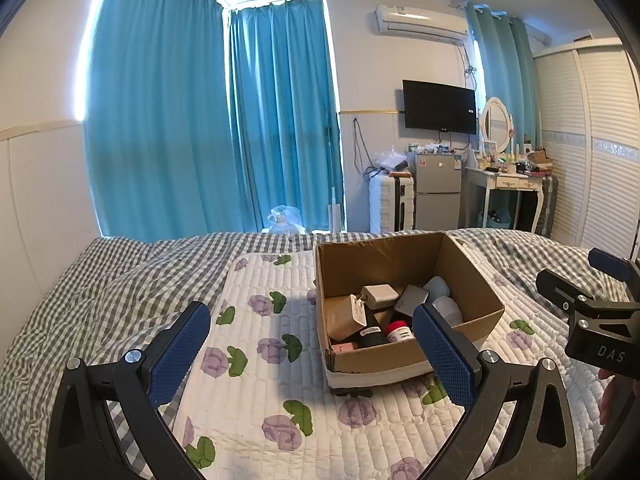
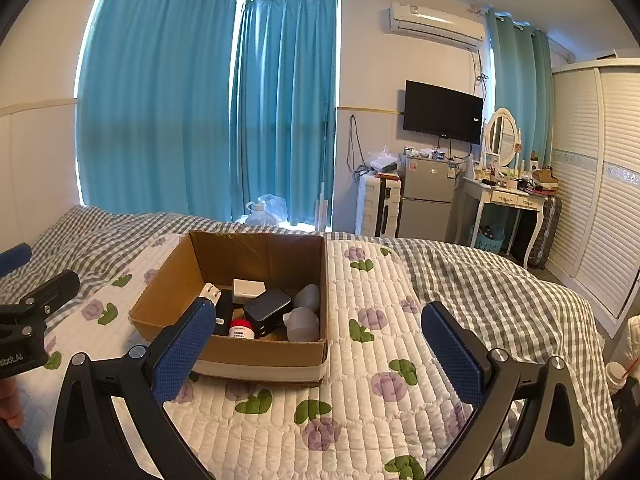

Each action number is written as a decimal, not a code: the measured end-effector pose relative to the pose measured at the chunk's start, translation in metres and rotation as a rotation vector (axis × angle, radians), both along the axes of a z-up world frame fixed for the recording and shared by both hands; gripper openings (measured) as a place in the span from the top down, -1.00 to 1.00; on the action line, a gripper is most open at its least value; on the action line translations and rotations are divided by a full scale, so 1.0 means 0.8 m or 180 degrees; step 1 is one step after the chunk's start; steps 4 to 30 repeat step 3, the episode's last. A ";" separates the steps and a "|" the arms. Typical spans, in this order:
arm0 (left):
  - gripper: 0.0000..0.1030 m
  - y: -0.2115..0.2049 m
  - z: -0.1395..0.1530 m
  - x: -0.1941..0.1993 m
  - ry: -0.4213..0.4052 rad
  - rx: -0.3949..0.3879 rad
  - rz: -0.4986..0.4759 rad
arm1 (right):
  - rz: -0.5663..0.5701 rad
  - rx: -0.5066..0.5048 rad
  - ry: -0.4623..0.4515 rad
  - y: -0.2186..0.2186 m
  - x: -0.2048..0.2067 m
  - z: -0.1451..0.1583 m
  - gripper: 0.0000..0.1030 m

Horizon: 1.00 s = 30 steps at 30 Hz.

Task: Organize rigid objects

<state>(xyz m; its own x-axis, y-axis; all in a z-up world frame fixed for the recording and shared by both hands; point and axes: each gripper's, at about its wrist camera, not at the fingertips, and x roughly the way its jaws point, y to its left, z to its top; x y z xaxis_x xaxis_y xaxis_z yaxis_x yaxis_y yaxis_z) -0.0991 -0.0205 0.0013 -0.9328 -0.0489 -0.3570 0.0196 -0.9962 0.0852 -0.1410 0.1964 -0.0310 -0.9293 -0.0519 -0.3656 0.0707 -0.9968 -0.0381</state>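
Now, box [image 2: 256,354]: we see a white charger [image 2: 249,288], black block [image 2: 267,307], red-capped jar [image 2: 241,328] inside.
Fingers: ours spread apart, both grippers, empty.

Bare quilt [image 2: 380,360] right and left of the cardboard box [image 2: 256,356]; box top open, floor crowded.

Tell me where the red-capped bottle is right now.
The red-capped bottle lies inside the cardboard box on the quilt, near the box's front wall in both wrist views, beside the dark charger.
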 end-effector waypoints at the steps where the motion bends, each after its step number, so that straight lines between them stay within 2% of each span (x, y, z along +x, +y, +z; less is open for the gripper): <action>1: -1.00 0.000 0.000 0.001 -0.0002 0.0000 0.0003 | -0.0002 0.0000 -0.0005 0.000 0.000 0.000 -1.00; 30: -1.00 0.000 0.000 0.001 -0.0006 0.0016 0.0006 | -0.0015 -0.0005 -0.0009 0.001 -0.001 -0.001 -1.00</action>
